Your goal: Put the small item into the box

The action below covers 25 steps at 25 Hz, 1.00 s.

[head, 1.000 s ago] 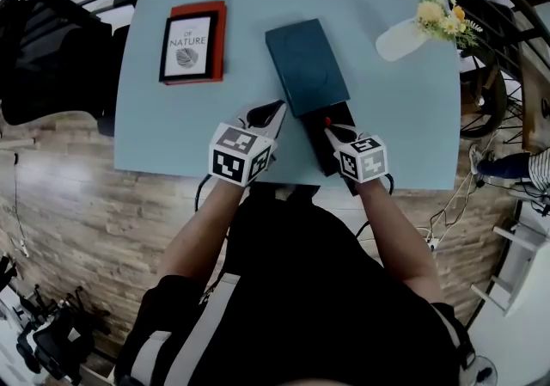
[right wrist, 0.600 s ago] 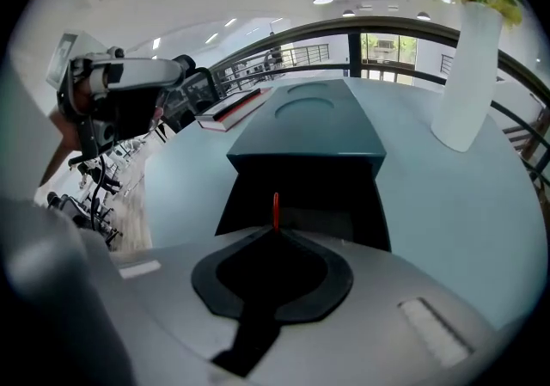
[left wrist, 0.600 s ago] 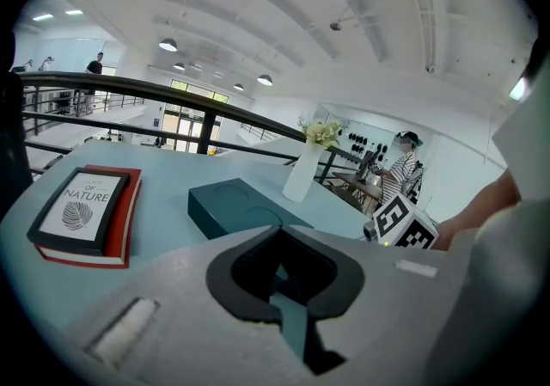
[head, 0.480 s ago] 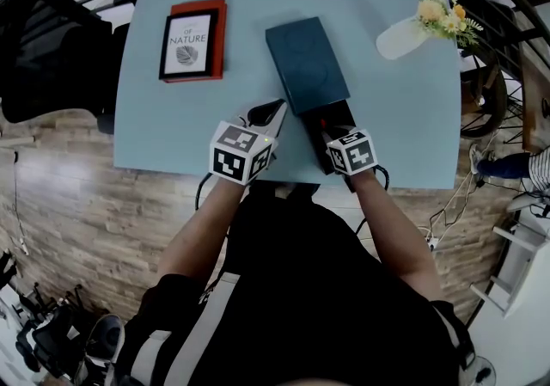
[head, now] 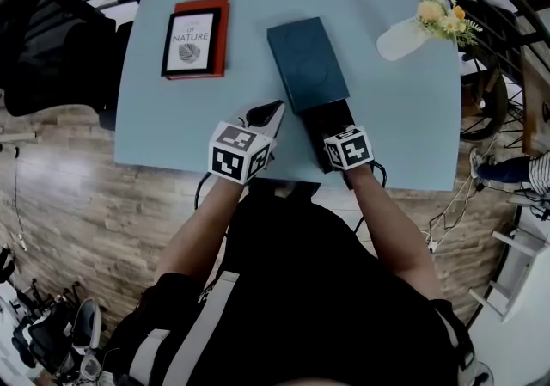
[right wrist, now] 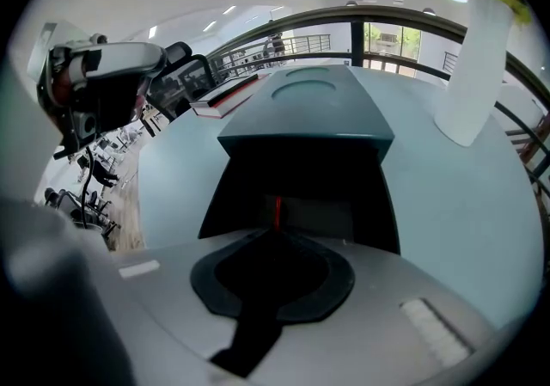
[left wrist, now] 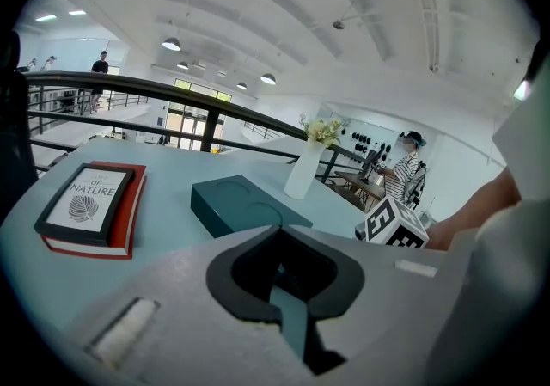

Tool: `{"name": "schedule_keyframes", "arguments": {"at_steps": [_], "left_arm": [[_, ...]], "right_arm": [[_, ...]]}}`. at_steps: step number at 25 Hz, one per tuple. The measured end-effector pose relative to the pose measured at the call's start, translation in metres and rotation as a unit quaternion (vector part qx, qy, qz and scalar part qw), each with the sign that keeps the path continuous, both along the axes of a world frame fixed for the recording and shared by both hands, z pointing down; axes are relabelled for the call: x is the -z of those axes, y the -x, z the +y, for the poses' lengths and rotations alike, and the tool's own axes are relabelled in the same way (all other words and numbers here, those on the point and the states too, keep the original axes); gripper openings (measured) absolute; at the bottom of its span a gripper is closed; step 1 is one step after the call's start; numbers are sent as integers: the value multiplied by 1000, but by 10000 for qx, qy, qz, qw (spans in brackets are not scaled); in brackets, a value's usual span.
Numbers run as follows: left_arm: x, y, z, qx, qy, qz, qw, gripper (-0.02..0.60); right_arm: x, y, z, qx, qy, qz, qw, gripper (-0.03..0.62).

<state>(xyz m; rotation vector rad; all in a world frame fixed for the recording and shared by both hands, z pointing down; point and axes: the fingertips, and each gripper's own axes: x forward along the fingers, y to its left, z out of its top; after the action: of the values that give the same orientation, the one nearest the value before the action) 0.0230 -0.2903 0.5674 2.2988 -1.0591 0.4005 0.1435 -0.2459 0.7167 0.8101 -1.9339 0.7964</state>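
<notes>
The dark teal box (head: 307, 64) lies at the table's middle, and its black tray (head: 339, 113) is slid out toward me. My right gripper (head: 332, 125) hangs over that tray, shut on a small red item (right wrist: 277, 210) that shows only as a thin red sliver at the jaw tips. In the right gripper view the black tray (right wrist: 301, 178) opens just ahead of the right gripper (right wrist: 275, 234), under the teal lid (right wrist: 314, 109). My left gripper (head: 271, 111) rests left of the tray, shut on nothing. The teal box (left wrist: 241, 208) lies beyond the left gripper (left wrist: 277, 266).
A framed book on a red cover (head: 194, 39) lies at the back left. A white vase with flowers (head: 404, 38) stands at the back right. The table's near edge (head: 172, 171) runs just under both grippers. Railings surround the table.
My right gripper has shifted left with the red item, from the tray's right edge to over the tray. The left gripper has stayed put.
</notes>
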Motion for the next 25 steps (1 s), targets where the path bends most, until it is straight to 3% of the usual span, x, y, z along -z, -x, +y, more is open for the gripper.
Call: {"name": "schedule_keyframes", "arguments": {"at_steps": [4, 11, 17, 25], "left_arm": [[4, -1, 0, 3, -33, -56, 10000, 8], [25, -6, -2, -37, -168, -201, 9996, 8], [60, -13, -13, -82, -530, -328, 9980, 8], [101, -20, -35, -73, -981, -484, 9940, 8]], "right_arm": [[6, -1, -1, 22, -110, -56, 9999, 39], [46, -10, -12, -146, -553, -615, 9965, 56], [88, -30, -28, -474, -1095, -1241, 9851, 31], [149, -62, -53, -792, -1793, -1587, 9677, 17]]}}
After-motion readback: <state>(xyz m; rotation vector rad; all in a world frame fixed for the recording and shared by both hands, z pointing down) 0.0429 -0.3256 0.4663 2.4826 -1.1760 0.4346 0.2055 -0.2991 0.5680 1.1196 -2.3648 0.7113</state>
